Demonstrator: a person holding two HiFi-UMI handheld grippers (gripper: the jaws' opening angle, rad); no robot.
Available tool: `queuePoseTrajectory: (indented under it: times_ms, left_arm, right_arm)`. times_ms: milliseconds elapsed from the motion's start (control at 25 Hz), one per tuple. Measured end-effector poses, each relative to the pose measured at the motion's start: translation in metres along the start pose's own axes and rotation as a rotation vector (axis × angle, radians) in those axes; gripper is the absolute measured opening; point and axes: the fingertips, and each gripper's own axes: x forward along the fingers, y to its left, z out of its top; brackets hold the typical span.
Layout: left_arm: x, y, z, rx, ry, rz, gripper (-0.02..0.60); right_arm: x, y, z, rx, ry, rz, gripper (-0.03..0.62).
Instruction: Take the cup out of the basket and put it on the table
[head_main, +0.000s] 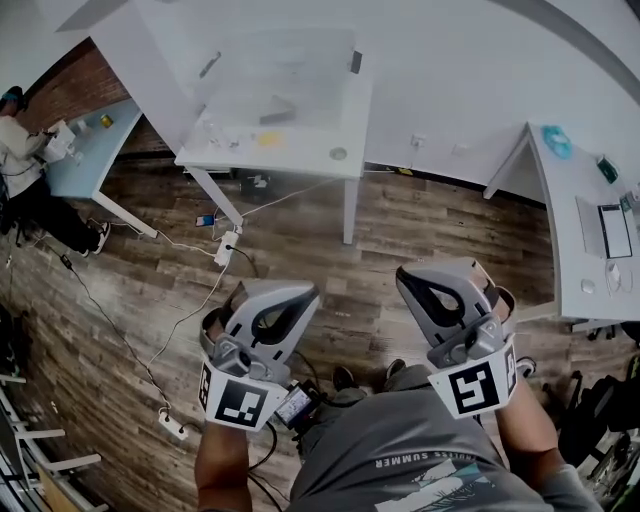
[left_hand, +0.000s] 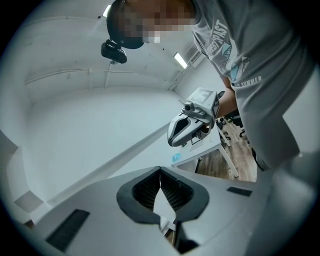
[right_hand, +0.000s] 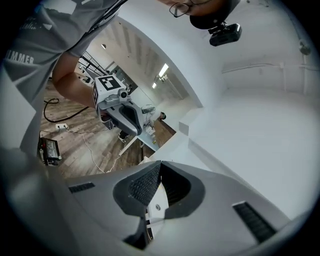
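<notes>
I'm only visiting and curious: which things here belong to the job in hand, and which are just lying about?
Job: left gripper and right gripper, both shut and empty; clear basket on the white table. I cannot make out a cup.
Lying about: power strip and cables on the floor; side desk at right; seated person at left.

Our left forearm (head_main: 222, 462) and right forearm (head_main: 527, 428) rise from six o'clock; the left hand-held gripper (head_main: 291, 292) points toward one o'clock, jaws pressed together, empty; the right hand-held gripper (head_main: 437, 271) points toward eleven o'clock, jaws likewise together, empty.
</notes>
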Motion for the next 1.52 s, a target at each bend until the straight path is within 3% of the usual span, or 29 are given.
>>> queuePoseTrajectory:
  times_ms: [280,920,1520]
  left_arm:
    - [0.024,0.008,-0.007,0.009,0.018,-0.004,0.011]
    - [0.127,0.022,-0.018,0.007,0.202,0.009,0.011]
    - [0.150,0.086,-0.072,-0.024,0.109,0.001,0.011]
  right_arm:
    - [0.010,-0.023,-0.014,0.000,-0.016,-0.005,0.011]
    - [0.019,-0.097,-0.098,0.119,-0.125,0.026,0.011]
    - [0.094,-0.122,-0.114,0.155,-0.058,0.012,0.011]
